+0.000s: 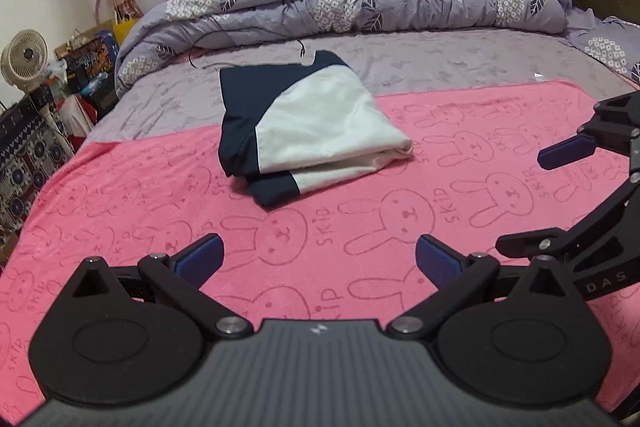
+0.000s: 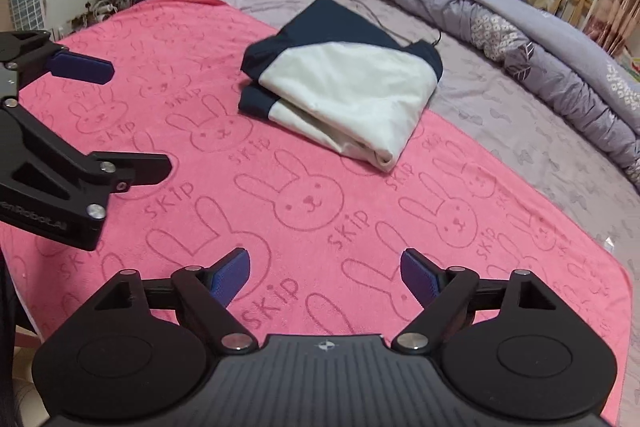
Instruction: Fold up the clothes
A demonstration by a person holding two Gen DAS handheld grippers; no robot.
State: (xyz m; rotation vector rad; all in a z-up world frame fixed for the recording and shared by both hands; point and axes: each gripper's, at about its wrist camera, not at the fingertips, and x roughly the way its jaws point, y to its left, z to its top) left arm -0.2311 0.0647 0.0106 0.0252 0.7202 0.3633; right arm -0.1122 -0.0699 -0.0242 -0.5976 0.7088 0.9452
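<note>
On the pink towel [image 1: 120, 195], the folded garment [image 1: 308, 123] lies well ahead of both spread, empty claws, left claw [image 1: 319, 259] and right claw [image 2: 325, 277].

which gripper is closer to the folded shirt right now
Hard to call; about even. The left gripper and the right gripper both hang open over the pink towel, short of the folded shirt, touching nothing.

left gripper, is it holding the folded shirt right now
No, the left gripper is open over the pink towel, apart from the shirt.
</note>
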